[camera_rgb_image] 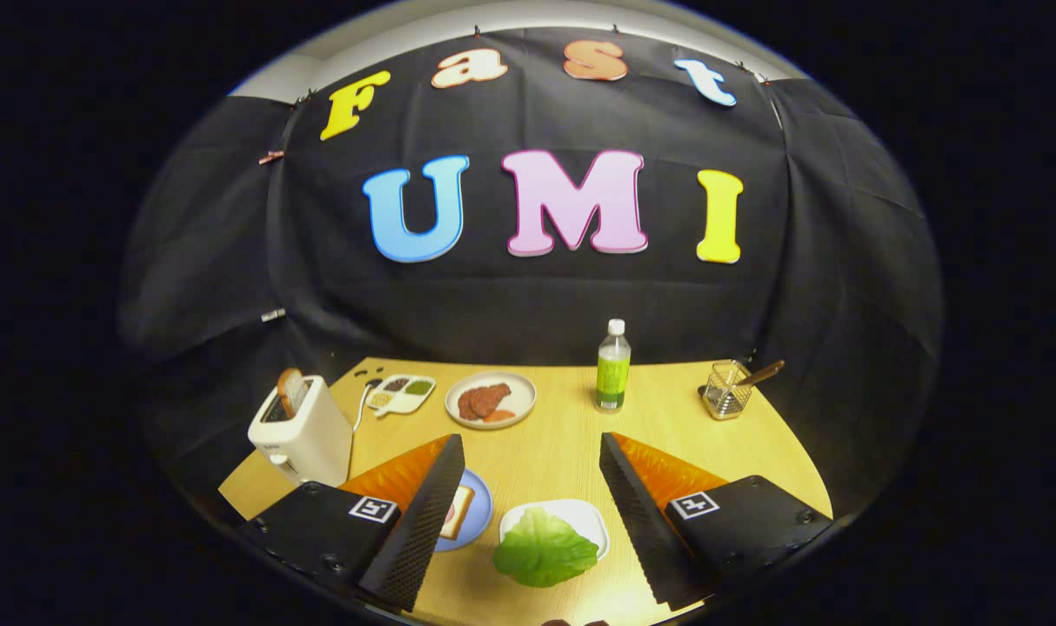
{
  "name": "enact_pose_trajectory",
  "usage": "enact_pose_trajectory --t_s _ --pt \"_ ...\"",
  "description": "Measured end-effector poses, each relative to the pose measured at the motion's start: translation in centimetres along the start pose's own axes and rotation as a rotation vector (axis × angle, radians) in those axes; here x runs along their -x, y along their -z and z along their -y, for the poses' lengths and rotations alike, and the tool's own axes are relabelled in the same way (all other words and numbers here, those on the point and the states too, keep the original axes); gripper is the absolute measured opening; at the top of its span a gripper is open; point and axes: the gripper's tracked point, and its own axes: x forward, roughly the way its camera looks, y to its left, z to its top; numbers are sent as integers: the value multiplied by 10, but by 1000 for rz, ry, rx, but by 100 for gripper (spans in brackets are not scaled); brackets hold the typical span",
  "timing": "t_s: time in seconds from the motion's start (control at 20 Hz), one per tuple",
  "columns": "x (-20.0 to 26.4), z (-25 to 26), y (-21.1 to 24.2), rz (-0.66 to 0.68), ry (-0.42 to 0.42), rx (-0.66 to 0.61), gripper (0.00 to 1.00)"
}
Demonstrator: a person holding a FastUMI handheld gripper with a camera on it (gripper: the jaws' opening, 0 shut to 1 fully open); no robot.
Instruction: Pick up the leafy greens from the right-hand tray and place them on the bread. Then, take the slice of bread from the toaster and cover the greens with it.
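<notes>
My gripper [528,465] is open, its two fingers spread wide above the wooden table [563,452]. Between them and below lies a green lettuce leaf [545,549] on a white tray [580,515]. Just left of it, partly hidden behind the left finger [424,513], a bread slice [458,510] with something pink on it rests on a blue plate [480,504]. Beyond the left finger stands a white toaster [302,432] with a slice of bread [291,390] sticking up from its slot.
At the back of the table are a plate of sliced meat [491,401], a small divided dish of condiments [400,392], a green bottle [612,366] and a wire holder with a utensil [726,390]. The table drops off near the toaster.
</notes>
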Motion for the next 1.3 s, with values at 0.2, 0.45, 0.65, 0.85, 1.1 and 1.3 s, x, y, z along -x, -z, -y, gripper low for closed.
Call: enact_pose_trajectory --t_s 0.2,0.45,0.65,0.85,1.1,1.3 --pt "-18 2 51 -151 -36 9 97" --pt "-45 0 121 -319 -103 52 98" --pt "-70 4 168 -410 -137 106 98" --pt "-89 15 205 -494 -150 121 98" --pt "-100 22 232 -578 -154 139 97" --pt "-100 19 233 -569 -194 225 93"
